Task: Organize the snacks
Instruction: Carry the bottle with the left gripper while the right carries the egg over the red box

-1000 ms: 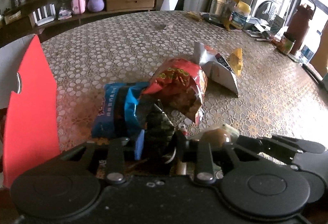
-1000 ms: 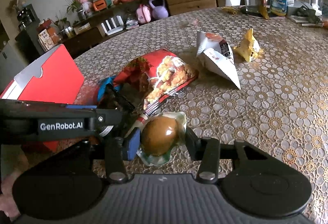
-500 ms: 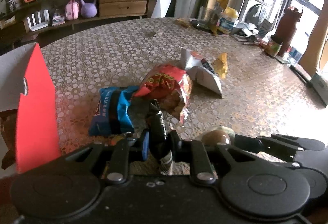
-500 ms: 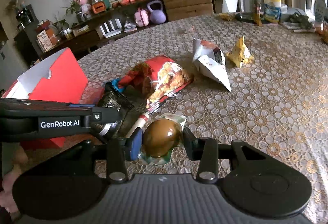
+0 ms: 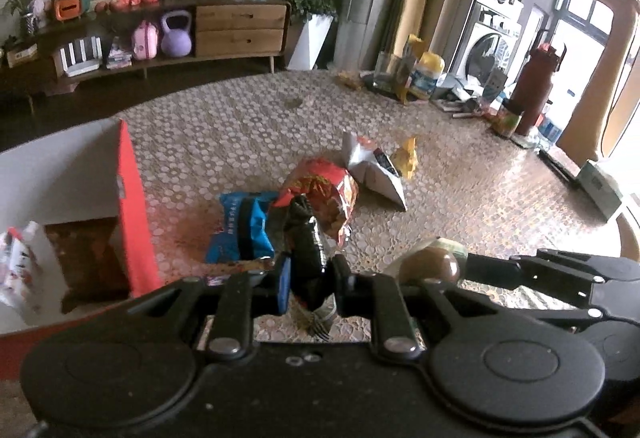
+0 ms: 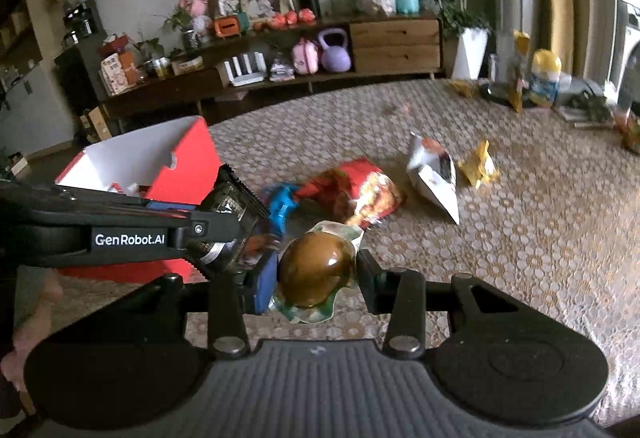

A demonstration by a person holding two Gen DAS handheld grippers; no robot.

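left gripper [image 5: 308, 288]: clamped on the dark foil packet [image 5: 306, 250], pads on its crimped lower end, rest of the pack standing up above the jaws. Jaws closed in over the last second, packet between them.
right gripper [image 6: 316, 274]: pinching the wrapped brown egg [image 6: 316, 268], one pad each side, clear wrap bunched around it.
landmark: red box [image 5: 132, 213], open top, white inside, one white snack pack already in it.
egg position: right of the box, off the table [image 6: 520, 238], just beside the dark packet.
dark packet position: between box and egg, just off the box's right wall.
handling, packet: looks light, crinkly, slick foil; crimp seam is the sane grip point.
handling, egg: rounded, glossy, likely slippery and crushable; hold across the widest part, gentle.
still loose: blue bag [image 5: 240, 230], red chip bag [image 5: 324, 193], white bag [image 5: 376, 173], yellow wrapper [image 5: 408, 157], all right of the box.
clearance: box wall stands tall; go over its rim. The two grippers are close together, so drop one at a time.
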